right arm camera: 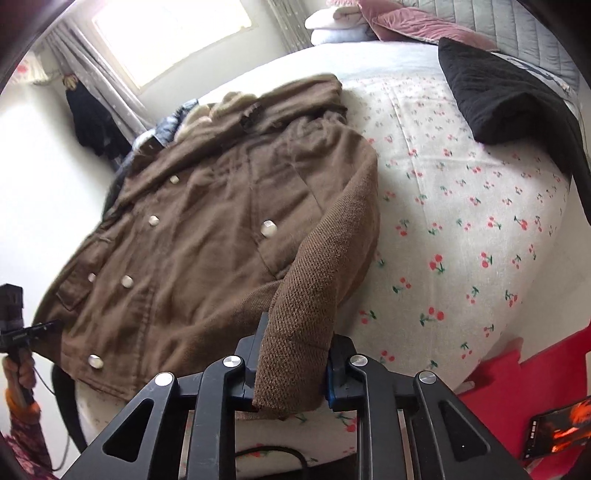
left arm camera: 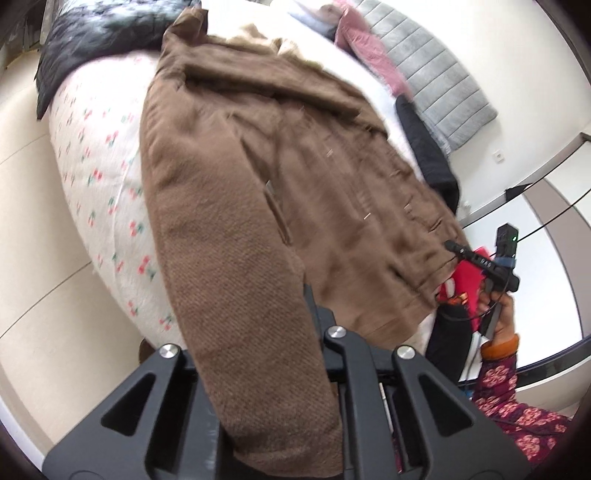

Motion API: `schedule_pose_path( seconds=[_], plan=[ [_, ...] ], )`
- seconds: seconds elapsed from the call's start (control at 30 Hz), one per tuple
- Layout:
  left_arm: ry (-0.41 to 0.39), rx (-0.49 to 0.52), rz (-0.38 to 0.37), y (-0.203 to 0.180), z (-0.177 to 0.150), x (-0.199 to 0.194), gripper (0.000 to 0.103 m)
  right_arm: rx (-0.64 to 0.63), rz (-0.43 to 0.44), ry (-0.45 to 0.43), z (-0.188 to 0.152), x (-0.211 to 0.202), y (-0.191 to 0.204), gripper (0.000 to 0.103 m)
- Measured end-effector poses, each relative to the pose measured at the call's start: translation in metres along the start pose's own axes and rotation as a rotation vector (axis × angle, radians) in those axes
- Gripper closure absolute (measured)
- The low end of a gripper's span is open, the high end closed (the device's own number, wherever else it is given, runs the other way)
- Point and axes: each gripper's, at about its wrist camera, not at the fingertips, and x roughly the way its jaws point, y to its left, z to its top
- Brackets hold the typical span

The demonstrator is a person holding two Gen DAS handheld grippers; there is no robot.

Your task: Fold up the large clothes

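faint, unreadable pale characters on the other hand's black gripper (left arm camera: 484, 264); no legible text elsewhere

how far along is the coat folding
Early. Done: the brown coat lies spread front-up on the bed. In hand: the left gripper and right gripper each pinch a knitted sleeve cuff. Left: bringing both sleeves across and folding the body; no fold shows.

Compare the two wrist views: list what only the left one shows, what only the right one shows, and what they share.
Only the left wrist view: the right gripper from outside and a wall socket.

Only the right wrist view: the window, the coat's pale buttons and a phone.

Both: the brown coat on the cherry-print bedspread, a knit sleeve in each gripper, and the black garment.
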Motion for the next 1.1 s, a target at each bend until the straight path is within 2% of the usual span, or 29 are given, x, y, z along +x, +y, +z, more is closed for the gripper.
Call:
schedule_pose_path(
  seconds=[0.13, 0.3, 0.5, 0.7, 0.93, 1.1],
  plan=[
    [-0.078, 0.006, -0.051, -0.008, 0.017, -0.016, 0.091, 0.003, 0.088, -0.093, 0.014, -0.021, 0.010, 0.082],
    [-0.158, 0.016, -0.100, -0.017, 0.044, -0.031, 0.092, -0.011, 0.142, -0.185, 0.041, -0.034, 0.024, 0.083],
    [-0.255, 0.040, -0.100, -0.028, 0.085, -0.045, 0.093, -0.006, 0.181, -0.285, 0.081, -0.043, 0.031, 0.084],
    [-0.338, 0.017, -0.077, -0.020, 0.127, -0.055, 0.093, 0.043, 0.197, -0.367, 0.129, -0.044, 0.022, 0.085],
    [-0.416, -0.076, -0.028, 0.018, 0.192, -0.043, 0.093, 0.116, 0.203, -0.400, 0.203, -0.013, 0.006, 0.085],
    [-0.381, -0.161, 0.025, 0.063, 0.243, 0.006, 0.092, 0.167, 0.179, -0.352, 0.257, 0.039, -0.005, 0.085]
  ],
)
